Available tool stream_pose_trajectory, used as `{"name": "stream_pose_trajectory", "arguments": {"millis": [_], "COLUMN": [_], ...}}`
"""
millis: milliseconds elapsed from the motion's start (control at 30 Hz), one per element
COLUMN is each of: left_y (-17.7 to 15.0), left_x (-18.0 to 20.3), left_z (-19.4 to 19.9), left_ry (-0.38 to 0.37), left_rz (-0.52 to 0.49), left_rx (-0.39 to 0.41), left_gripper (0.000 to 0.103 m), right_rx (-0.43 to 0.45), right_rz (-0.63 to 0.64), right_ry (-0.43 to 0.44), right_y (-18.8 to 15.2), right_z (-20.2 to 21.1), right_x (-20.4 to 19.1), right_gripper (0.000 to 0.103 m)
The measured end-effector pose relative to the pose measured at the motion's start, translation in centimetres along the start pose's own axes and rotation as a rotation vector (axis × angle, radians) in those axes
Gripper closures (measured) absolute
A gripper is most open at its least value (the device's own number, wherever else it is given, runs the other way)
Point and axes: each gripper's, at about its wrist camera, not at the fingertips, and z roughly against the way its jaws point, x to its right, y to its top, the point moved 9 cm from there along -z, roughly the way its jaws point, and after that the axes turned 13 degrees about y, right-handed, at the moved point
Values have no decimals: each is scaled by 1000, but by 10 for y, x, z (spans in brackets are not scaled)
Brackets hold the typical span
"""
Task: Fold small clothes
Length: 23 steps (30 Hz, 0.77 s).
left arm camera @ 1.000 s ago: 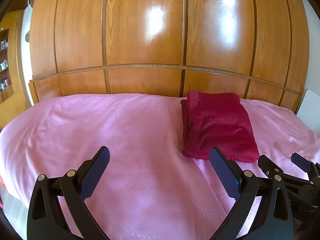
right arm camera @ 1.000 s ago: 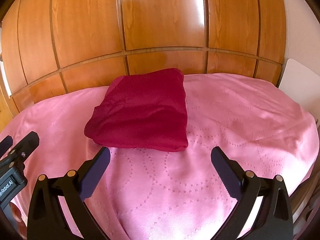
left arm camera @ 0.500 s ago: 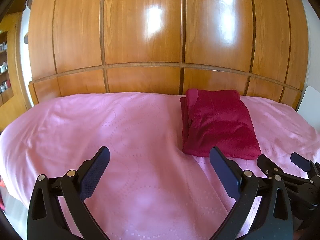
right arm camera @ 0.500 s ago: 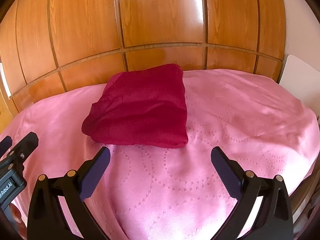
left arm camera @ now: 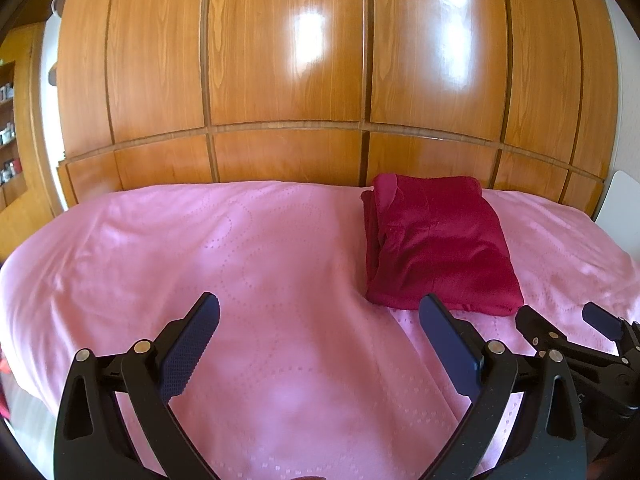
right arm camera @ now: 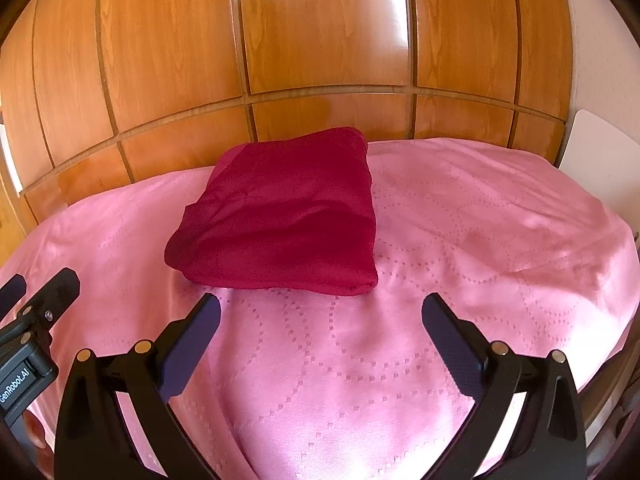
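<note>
A dark red garment [left arm camera: 436,244] [right arm camera: 288,216] lies folded into a thick rectangle on the pink bedspread [left arm camera: 240,264] [right arm camera: 460,248], near the wooden wardrobe. My left gripper [left arm camera: 318,312] hangs open above the spread, to the left of and nearer than the garment, holding nothing. My right gripper [right arm camera: 320,312] is open too, just in front of the garment's near edge and apart from it. In the left wrist view the right gripper [left arm camera: 568,320] shows at the lower right; in the right wrist view the left gripper [right arm camera: 40,292] shows at the far left.
A glossy wooden wardrobe [left arm camera: 288,80] [right arm camera: 320,40] runs along the far side of the bed. A white panel [right arm camera: 596,148] stands at the right end. Shelves with small items [left arm camera: 8,136] sit at the far left. The bedspread drops off at the near and right edges.
Both views have crept slightly nearer to the bed and tilted down a little; the folded garment sits a bit lower in the frames. Both grippers stay open and the garment has not moved.
</note>
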Motion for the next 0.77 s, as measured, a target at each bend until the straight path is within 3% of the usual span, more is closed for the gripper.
{"name": "stream_pose_trajectory", "arguments": {"millis": [400,767], "left_y": [-2,-12], "left_x": [-4,-5], "left_z": [1,-19], "left_ry": [-3,21], "left_rz": [19,16], "left_rx": [3,-63], "left_gripper": [4,4], "right_rx": [-13,-27], "right_rz": [4,-1], "right_ry": [5,24], "right_y": [-2,-3], "right_z": [-4,-8], "right_x": [0,2], "right_gripper": [2,2]}}
